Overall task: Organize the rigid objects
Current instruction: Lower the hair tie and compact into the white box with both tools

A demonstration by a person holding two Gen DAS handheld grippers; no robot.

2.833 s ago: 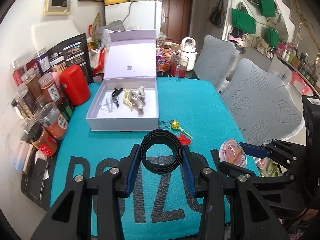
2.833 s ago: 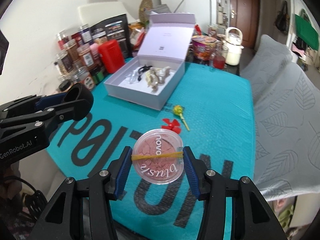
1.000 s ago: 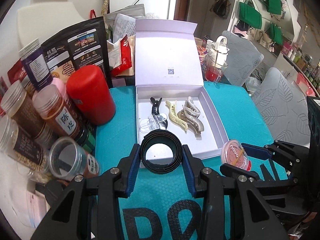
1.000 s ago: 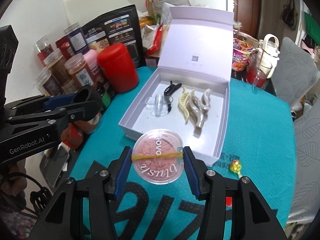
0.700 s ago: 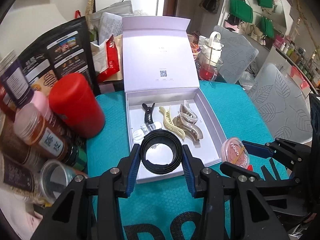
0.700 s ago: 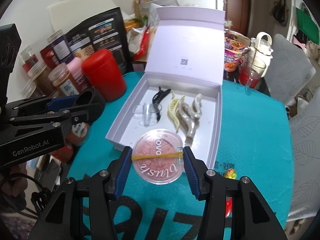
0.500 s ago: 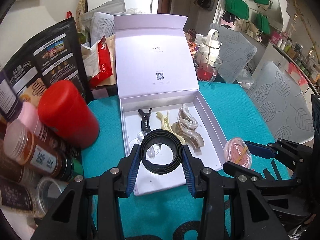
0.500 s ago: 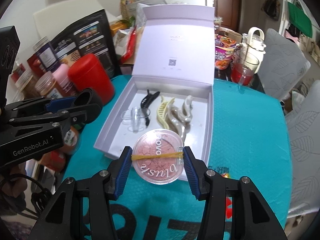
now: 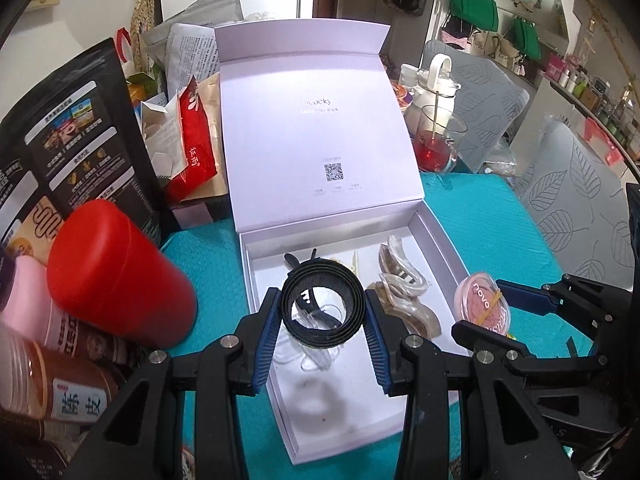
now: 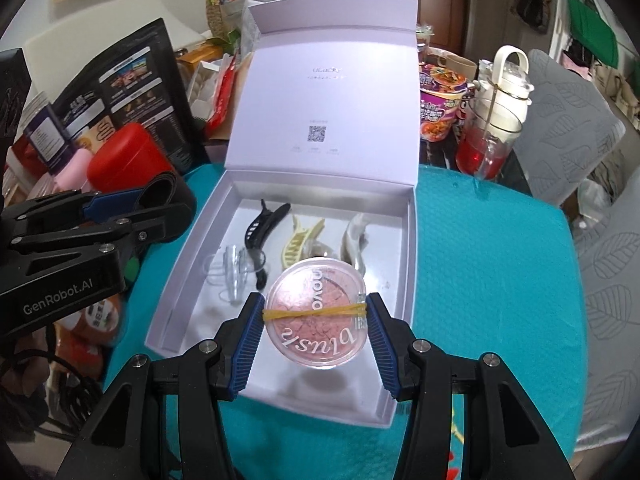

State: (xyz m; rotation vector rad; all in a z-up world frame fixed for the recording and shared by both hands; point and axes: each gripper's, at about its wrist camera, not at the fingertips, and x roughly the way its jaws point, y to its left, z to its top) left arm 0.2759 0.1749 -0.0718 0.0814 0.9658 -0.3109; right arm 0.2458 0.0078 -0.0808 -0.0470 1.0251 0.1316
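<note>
Both grippers now moved from worktop [image 10: 500, 264] to above open white box [image 10: 404, 248], left gripper [image 9: 323, 330] fingers pinching black ring [image 9: 322, 305], right gripper [image 10: 316, 334] fingers pinching blush compact [image 10: 316, 314].

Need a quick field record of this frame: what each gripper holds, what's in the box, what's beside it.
left gripper: shut on black ring, held over the box
right gripper: shut on blush compact, a yellow rubber band across its lid
box: white, lid open and upright
in box: black clip, clear clip, yellow claw clip, beige claw clips
left of box: red canister, spice jars
surface: teal mat
</note>
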